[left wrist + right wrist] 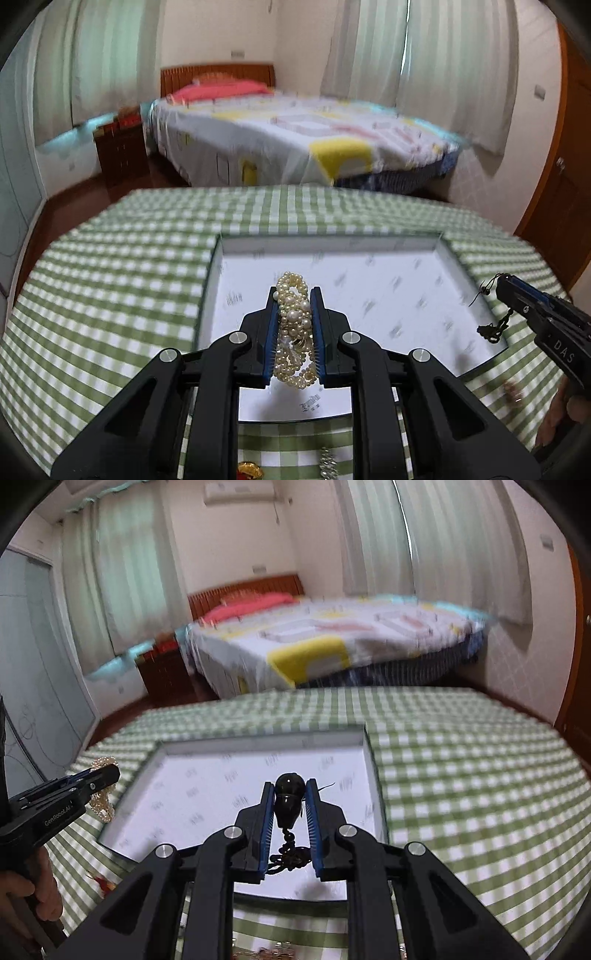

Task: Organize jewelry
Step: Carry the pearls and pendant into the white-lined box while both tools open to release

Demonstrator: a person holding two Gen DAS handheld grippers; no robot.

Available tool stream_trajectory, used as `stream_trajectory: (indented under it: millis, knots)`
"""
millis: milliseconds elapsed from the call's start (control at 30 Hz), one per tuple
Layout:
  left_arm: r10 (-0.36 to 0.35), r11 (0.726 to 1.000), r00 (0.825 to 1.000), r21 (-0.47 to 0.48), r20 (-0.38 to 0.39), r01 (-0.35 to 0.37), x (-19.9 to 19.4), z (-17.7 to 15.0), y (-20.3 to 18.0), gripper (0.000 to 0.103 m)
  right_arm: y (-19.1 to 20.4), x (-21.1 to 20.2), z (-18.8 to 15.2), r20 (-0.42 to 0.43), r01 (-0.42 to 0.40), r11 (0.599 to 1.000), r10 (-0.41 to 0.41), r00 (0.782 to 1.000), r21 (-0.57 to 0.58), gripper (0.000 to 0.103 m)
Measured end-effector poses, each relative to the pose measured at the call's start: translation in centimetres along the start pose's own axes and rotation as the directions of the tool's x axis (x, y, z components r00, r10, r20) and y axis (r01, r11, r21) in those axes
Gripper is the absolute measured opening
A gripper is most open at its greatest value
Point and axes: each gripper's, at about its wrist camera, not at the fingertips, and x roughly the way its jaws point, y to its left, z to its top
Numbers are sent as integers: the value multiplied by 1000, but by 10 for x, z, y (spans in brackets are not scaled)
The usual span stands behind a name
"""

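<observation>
Left gripper (293, 325): pinching pearl bracelet (293, 332) above box (406, 243)
Right gripper (290, 812): pinching black pendant (289, 801)
Progress: box bare; neither piece placed yet

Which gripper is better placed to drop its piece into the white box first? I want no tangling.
Probably the left gripper: its jaws hold the pearl bracelet over the middle of the white box, while the right gripper, holding the black pendant, hangs near the box's right edge.
</observation>
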Motion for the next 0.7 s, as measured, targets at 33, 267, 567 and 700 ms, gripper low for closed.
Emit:
stream_trajectory:
  millis: [33, 267, 567, 700]
  knots:
    - [4, 1000, 1000, 4, -25, -4, 11, -4, 0, 16, -2, 6, -4, -22, 3, 1000, -3, 1000, 4, 18]
    - [16, 1000, 990, -8, -140, -17, 53, -22, 14, 16, -13, 36, -19, -132, 29, 1000, -28, 991, 8, 18]
    - [21, 999, 982, -22, -185, -26, 68, -29, 12, 31, -19, 48, -25, -174, 47, 999, -48, 984, -8, 20]
    - [28, 999, 982, -23, -186, -33, 68, -32, 10, 49, -19, 47, -25, -169, 58, 998, -60, 984, -19, 40]
